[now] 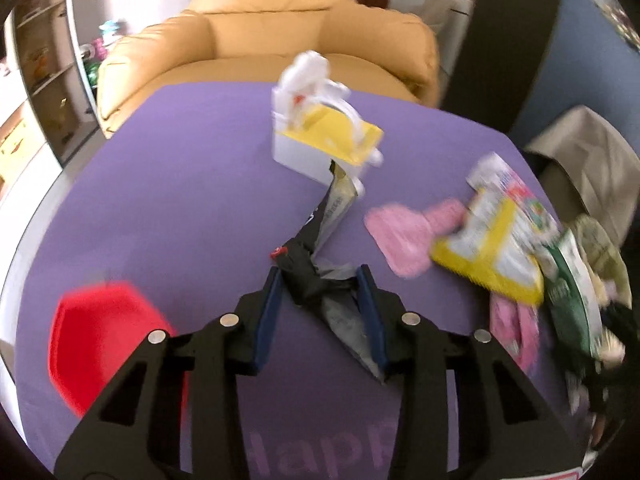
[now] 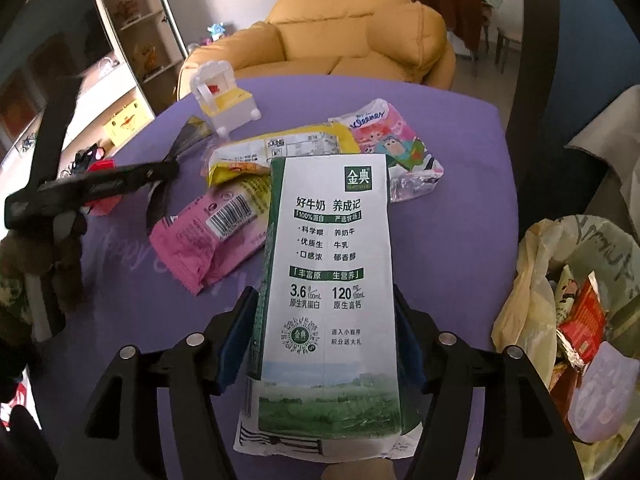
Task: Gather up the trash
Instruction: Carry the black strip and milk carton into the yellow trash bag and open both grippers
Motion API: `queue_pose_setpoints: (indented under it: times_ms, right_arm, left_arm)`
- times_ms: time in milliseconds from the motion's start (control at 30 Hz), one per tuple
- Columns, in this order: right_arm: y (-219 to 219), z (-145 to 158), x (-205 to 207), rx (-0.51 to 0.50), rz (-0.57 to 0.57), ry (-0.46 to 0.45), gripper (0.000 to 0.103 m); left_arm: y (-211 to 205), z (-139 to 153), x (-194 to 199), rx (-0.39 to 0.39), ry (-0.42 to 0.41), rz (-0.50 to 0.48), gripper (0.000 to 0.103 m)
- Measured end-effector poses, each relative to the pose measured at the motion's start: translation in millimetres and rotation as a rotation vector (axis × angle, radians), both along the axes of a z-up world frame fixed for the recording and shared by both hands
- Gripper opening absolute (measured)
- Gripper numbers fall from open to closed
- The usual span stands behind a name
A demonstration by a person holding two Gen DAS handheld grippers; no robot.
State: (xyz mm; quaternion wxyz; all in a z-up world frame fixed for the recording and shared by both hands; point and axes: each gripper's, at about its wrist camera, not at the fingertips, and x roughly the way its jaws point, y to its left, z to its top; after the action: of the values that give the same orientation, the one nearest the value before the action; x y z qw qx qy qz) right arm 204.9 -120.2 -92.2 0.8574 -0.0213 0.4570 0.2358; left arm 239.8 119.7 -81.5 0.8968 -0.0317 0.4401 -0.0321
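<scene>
Right tongs (image 2: 326, 336) pinching a flattened white-and-green milk carton (image 2: 328, 276) by its long edges, blue pads pressed against both sides, carton raised over the near part of the purple surface (image 2: 460, 128). Just beyond the carton's far end, a loose heap of wrappers: a pink packet with a barcode (image 2: 208, 240) to the left, a yellow-and-white wrapper (image 2: 280, 146) behind it, a pink cartoon-printed tissue pack (image 2: 396, 140) to the right, overlapping one another. Farther left, a small white-and-yellow toy chair (image 2: 224, 100) standing upright near the far edge. At the near right, beside the surface, an open bag-lined bin (image 2: 576, 316) holding red and foil wrappers. Left tongs (image 1: 320, 276) closed on a crumpled black-and-silver wrapper (image 1: 316, 256), its long tail stretching away toward the toy chair (image 1: 320, 132) and its near end trailing between the blue pads. A red hexagonal piece (image 1: 100, 340) lying on the surface (image 1: 180, 160) at the near left; a flat pink shape (image 1: 400, 236) to the right of the wrapper, partly under the blurred yellow wrapper (image 1: 488, 256). A tan armchair (image 1: 272, 36) behind the surface, shelving (image 1: 40, 80) at far left.
</scene>
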Motion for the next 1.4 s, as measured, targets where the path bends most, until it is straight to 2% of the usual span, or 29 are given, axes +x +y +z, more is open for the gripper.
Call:
queue_pose_setpoints:
  times_ms: [67,167,233,367,467,600,767,900,1000,1067,1200,1400]
  right_arm:
    - [-3,1,3,0.018,-0.007,0.028,0.061]
    - [-7,1,6,0.049,-0.019,0.063,0.061]
    - [-4,2,5,0.02,0.002,0.058,0.062]
    - [8,3,-4,-0.085,0.042,0.022,0.061]
    - [10,8,-11,-0.088,0.047,0.001,0.061]
    - [7,22,-11,-0.08,0.05,-0.024,0.061]
    - [5,37,-5,-0.088,0.022,-0.058,0.061]
    - [15,29,3,-0.152,0.021,-0.058,0.061]
    - [20,22,8,-0.159,0.032,-0.046,0.061]
    - [20,20,10,-0.141,0.034,-0.038,0.051]
    - [18,30,8,-0.081,0.033,-0.055,0.051]
    - [14,47,-1,-0.091,0.029,-0.106,0.051]
  left_arm:
    - [-2,1,-15,-0.009,0.012,-0.044,0.036]
    - [-3,2,-36,-0.064,0.036,-0.107,0.036]
    - [-2,2,-50,-0.087,0.041,-0.137,0.036]
    - [0,2,-68,-0.128,0.022,-0.152,0.044]
    - [5,7,-67,-0.128,-0.013,-0.131,0.047]
    - [10,14,-64,-0.169,-0.018,-0.135,0.051]
    - [6,16,-62,-0.119,-0.044,-0.149,0.051]
    - [23,13,-59,-0.103,-0.024,-0.097,0.051]
    - [32,13,-60,-0.113,-0.019,-0.082,0.051]
    - [33,13,-62,-0.133,-0.014,-0.087,0.052]
    - [22,12,-62,-0.173,-0.003,-0.118,0.052]
    - [-3,5,-48,-0.103,0.02,-0.094,0.052]
